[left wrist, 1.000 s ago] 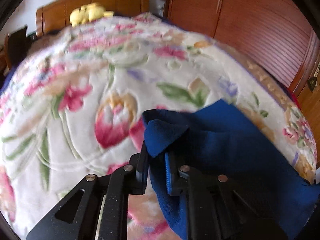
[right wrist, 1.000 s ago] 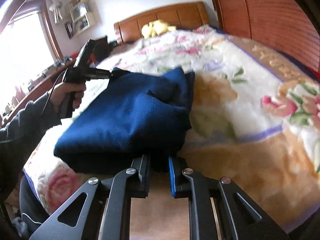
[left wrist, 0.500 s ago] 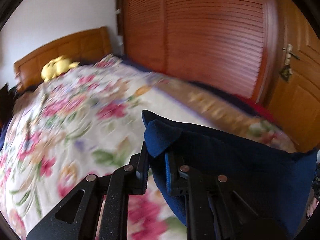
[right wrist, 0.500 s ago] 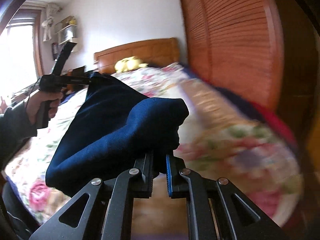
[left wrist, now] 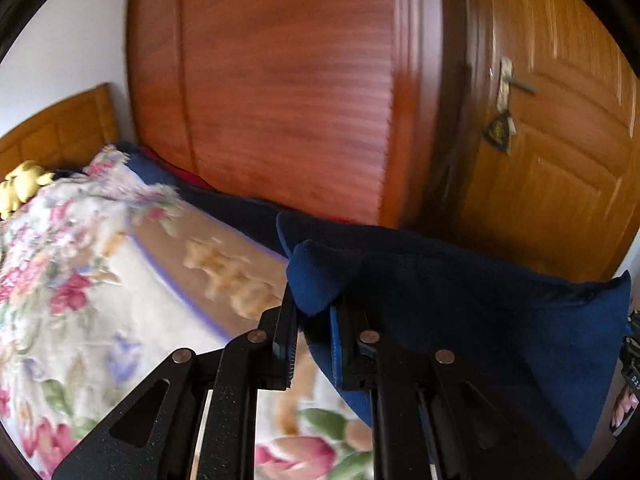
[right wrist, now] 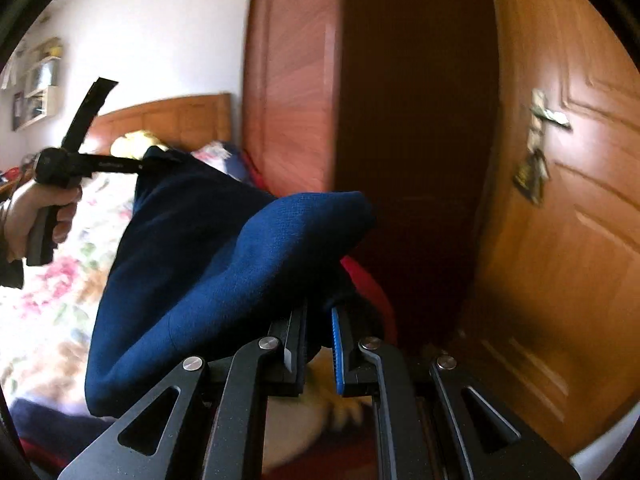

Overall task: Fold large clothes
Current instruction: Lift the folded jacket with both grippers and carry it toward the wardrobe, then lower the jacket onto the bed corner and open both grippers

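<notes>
A folded dark blue garment [left wrist: 460, 312] hangs in the air between my two grippers, lifted off the bed. My left gripper [left wrist: 314, 320] is shut on one corner of it, and the cloth stretches to the right. My right gripper [right wrist: 318, 328] is shut on the other end of the blue garment [right wrist: 208, 264]. In the right wrist view the left gripper [right wrist: 148, 164] shows at the far left, held by a hand, pinching the cloth's far corner.
The bed with a floral blanket [left wrist: 72, 300] lies below and to the left, with a yellow plush toy [left wrist: 20, 188] by the wooden headboard [left wrist: 60, 136]. A red-brown slatted wardrobe [left wrist: 288, 92] and a wooden door [left wrist: 560, 160] with a handle stand ahead.
Both grippers have lifted the blue garment off the bed and swung right, toward the wardrobe and door. The grips have not changed.
</notes>
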